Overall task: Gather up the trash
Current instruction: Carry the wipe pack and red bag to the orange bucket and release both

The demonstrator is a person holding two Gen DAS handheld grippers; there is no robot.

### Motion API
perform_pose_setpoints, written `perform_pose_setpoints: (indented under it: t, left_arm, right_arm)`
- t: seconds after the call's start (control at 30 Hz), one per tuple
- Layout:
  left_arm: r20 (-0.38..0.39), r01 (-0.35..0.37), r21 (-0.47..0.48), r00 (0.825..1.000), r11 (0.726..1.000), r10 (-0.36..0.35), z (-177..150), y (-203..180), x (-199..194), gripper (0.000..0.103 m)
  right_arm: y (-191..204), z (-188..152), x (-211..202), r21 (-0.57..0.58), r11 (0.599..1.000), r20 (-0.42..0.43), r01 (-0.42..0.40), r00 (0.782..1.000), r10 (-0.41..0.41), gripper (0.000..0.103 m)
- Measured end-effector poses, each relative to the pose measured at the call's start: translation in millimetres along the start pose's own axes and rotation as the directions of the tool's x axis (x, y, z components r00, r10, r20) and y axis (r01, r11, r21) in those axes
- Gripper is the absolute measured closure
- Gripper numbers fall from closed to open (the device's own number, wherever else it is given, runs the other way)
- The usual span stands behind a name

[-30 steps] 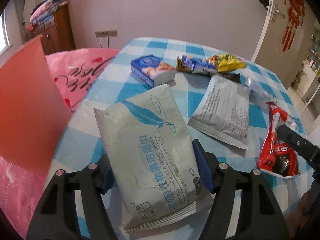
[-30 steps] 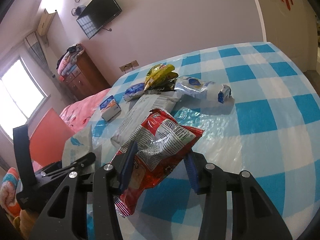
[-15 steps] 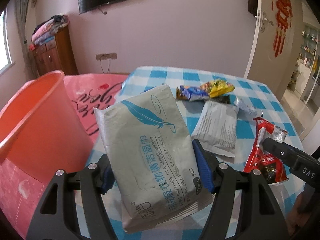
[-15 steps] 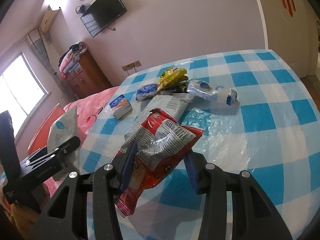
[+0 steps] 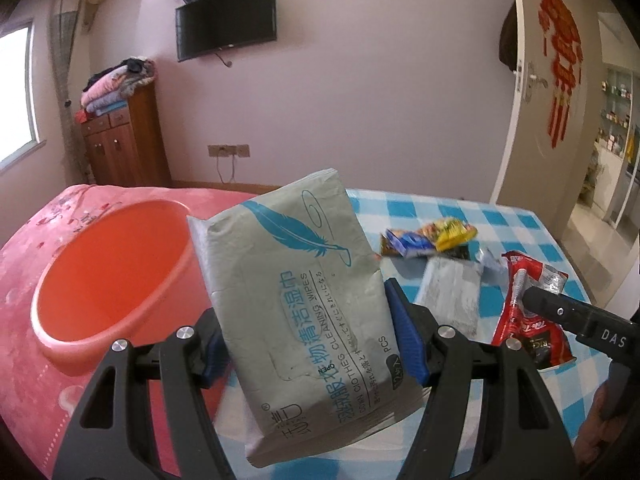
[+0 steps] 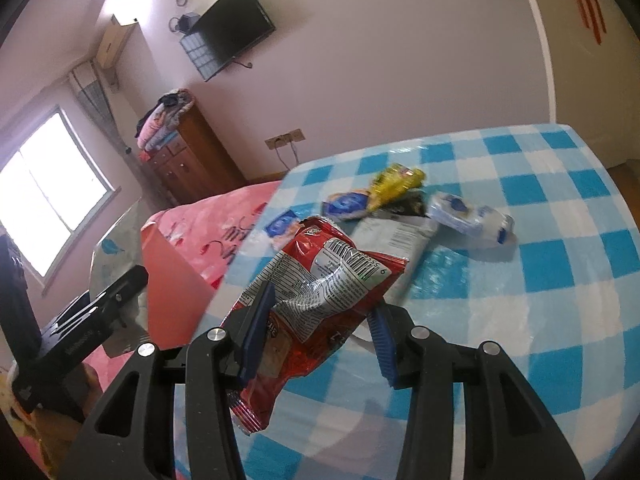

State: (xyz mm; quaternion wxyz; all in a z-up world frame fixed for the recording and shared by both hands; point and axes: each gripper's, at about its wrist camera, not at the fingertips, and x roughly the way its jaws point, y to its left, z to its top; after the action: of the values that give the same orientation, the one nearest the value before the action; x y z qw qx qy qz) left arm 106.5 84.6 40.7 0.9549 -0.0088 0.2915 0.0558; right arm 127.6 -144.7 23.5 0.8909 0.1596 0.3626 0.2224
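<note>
Trash collection looks to be at an early stage, with two pieces in hand and none visibly binned. The left gripper [image 5: 308,344] is clamped on a grey-green soft plastic pack of cleaning wipes with a blue feather print [image 5: 304,288], held clear of the table and just beside the round orange plastic bin [image 5: 116,280], whose visible inside shows no rubbish. The right gripper [image 6: 316,332] pinches a crumpled red and silver foil snack bag [image 6: 316,280], lifted above the blue-and-white checked tablecloth [image 6: 560,264].

Left on the cloth are a flat grey printed pouch [image 6: 394,234], a yellow crinkled wrapper [image 6: 394,182], a blue snack wrapper [image 6: 346,206], a small blue-and-white carton [image 6: 282,228] and a crushed clear plastic bottle with a blue label [image 6: 468,220].

By my judgement, both held items need dropping into the bin, and about five more pieces then wait for pickup.
</note>
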Motion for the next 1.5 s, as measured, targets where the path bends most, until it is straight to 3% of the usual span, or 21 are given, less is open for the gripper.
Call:
perform_pose_setpoints:
  t: [0.37,0.6,0.83,1.1,1.17,1.23,1.33,1.5]
  left_arm:
    - [0.063,-0.089,-0.074,0.994,0.993,0.094,17,62,-20,0.034]
    - [0.077,-0.17,-0.158,0.98,0.973,0.184,20,113,-27,0.034]
    - [0.05,-0.223,-0.236,0.969,0.946,0.241,18,156,-22,0.034]
    - [0.006,-0.225,-0.296,0.971,0.928,0.238,12,185,-4,0.034]
    - [-0.005,-0.223,-0.313,0.972,0.923,0.233,10,189,1,0.034]
    - [-0.024,-0.225,-0.329,0.973,0.917,0.23,7,195,7,0.032]
    - [-0.046,-0.234,-0.336,0.971,0.912,0.233,3,200,13,0.023]
    - [-0.034,-0.23,-0.337,0.972,0.913,0.232,-3,199,10,0.021]
  right_arm:
    - [70,36,21,-0.067,0.989,-0.024,-0.13,0.991,0.128,0.056]
    - [130,59,43,-0.136,0.966,-0.051,-0.219,0.975,0.214,0.056]
    - [189,72,70,-0.21,0.933,-0.086,-0.293,0.956,0.281,0.056]
    - [242,74,102,-0.297,0.906,-0.108,-0.3,0.954,0.281,0.056]
    - [251,70,108,-0.319,0.9,-0.112,-0.297,0.955,0.275,0.053]
    - [256,69,117,-0.311,0.898,-0.124,-0.312,0.95,0.287,0.022]
    - [251,67,118,-0.278,0.9,-0.124,-0.336,0.942,0.313,0.016]
    - [231,62,104,-0.273,0.92,-0.074,-0.282,0.959,0.272,0.012]
